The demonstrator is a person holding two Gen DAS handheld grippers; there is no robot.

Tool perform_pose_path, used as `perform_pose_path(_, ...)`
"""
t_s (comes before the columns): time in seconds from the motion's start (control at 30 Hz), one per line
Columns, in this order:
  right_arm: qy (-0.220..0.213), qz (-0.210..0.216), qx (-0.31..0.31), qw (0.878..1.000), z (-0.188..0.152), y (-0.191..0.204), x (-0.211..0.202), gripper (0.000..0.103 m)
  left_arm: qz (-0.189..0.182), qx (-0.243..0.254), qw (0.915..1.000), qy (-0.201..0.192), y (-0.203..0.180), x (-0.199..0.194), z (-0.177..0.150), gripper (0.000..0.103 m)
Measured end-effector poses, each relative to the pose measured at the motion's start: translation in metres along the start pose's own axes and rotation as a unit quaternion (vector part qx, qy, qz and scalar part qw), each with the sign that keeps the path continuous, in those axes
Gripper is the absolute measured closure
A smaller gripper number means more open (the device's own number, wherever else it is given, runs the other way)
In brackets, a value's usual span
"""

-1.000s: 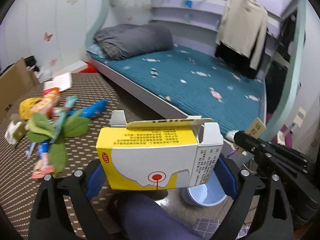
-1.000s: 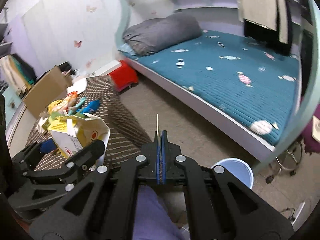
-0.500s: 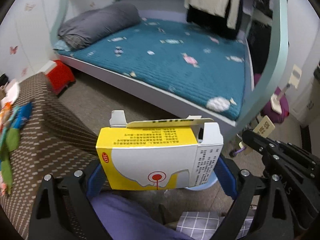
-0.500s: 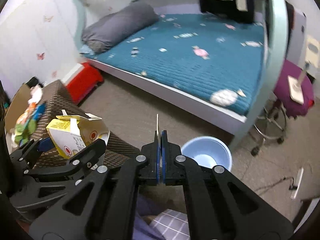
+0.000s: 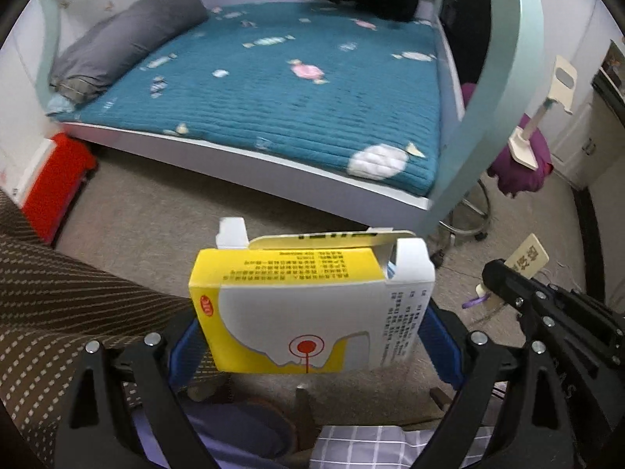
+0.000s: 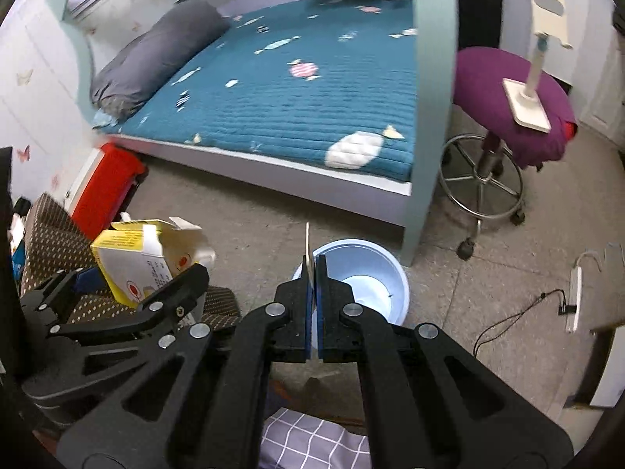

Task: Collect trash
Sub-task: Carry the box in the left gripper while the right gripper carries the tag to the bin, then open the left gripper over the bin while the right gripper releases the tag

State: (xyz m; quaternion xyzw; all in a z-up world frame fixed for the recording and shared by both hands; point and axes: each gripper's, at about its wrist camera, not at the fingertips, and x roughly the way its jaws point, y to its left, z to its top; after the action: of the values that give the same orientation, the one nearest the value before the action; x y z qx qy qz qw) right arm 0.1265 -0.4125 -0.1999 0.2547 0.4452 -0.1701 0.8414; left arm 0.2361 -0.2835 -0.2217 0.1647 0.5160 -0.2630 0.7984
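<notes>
While we hold both tools above the grey floor beside the bed (image 6: 297, 90), our left gripper (image 5: 312, 336) is clamped on the yellow and white carton (image 5: 308, 308), top flaps open, its blue pads pressing the box's two ends, the brown dotted cloth (image 5: 58, 305) lying under it to the left; our right gripper (image 6: 313, 273) is pinched tight on a thin card (image 6: 308, 246), seen edge-on between the pads; directly beyond those tips the light blue basin (image 6: 363, 289) sits on the floor, near the purple stool (image 6: 508, 105).
</notes>
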Motion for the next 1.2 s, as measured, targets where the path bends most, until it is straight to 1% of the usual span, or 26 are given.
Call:
perform_pose_path(0.07,0.000,-0.003,0.003,1.000,0.001,-0.003,0.002,0.101,-0.007,-0.002,0.9999,0.009,0.001,0.007,-0.001,0.008)
perform_pose_path(0.13,0.003,-0.006,0.003,1.000,0.001,-0.004,0.005,0.101,0.001,-0.006,0.9998,0.016,0.004,0.015,-0.004,0.008)
perform_pose_path(0.27,0.016,-0.004,0.000,1.000,0.000,-0.001,0.015,0.101,0.003,-0.024,0.9987,0.045,0.020,0.028,-0.013,0.008)
perform_pose_path(0.4,0.030,0.001,-0.012,0.999,0.003,0.009,0.030,0.101,0.016,-0.045,0.9978,0.046,0.040,0.027,-0.020,0.008)
perform_pose_path(0.5,0.033,0.009,-0.020,0.999,0.008,0.015,0.036,0.101,0.030,-0.062,0.9966,0.045,0.057,0.023,-0.022,0.008)
perform_pose_path(0.6,0.039,-0.012,-0.020,0.999,0.010,0.019,0.040,0.099,0.037,-0.073,0.9959,0.040,0.070,0.017,-0.024,0.008)
perform_pose_path(0.67,0.053,-0.013,-0.022,0.998,0.008,0.019,0.044,0.098,0.033,-0.081,0.9955,0.037,0.076,0.014,-0.025,0.008)
perform_pose_path(0.7,0.060,-0.015,-0.021,0.998,0.006,0.018,0.045,0.096,0.031,-0.085,0.9953,0.036,0.077,0.013,-0.025,0.008)
perform_pose_path(0.73,0.066,-0.018,-0.017,0.998,0.004,0.017,0.047,0.079,0.031,-0.085,0.9953,0.035,0.077,0.012,-0.025,0.008)
perform_pose_path(0.77,0.067,-0.020,-0.012,0.997,0.002,0.016,0.047,0.045,0.032,-0.083,0.9955,0.034,0.076,0.011,-0.025,0.008)
perform_pose_path(0.8,0.058,-0.021,-0.009,0.998,-0.001,0.014,0.044,0.037,0.033,-0.079,0.9958,0.032,0.075,0.009,-0.026,0.008)
perform_pose_path(0.87,0.060,-0.029,-0.019,0.998,-0.005,0.015,0.043,0.038,0.032,-0.074,0.9962,0.032,0.072,0.007,-0.027,0.008)
perform_pose_path(0.97,0.066,-0.027,-0.020,0.997,-0.009,0.014,0.041,0.038,0.028,-0.068,0.9967,0.032,0.068,0.006,-0.029,0.008)
perform_pose_path(1.2,0.061,-0.026,-0.030,0.997,-0.016,0.019,0.028,0.039,0.027,-0.058,0.9977,0.021,0.059,-0.006,-0.032,0.008)
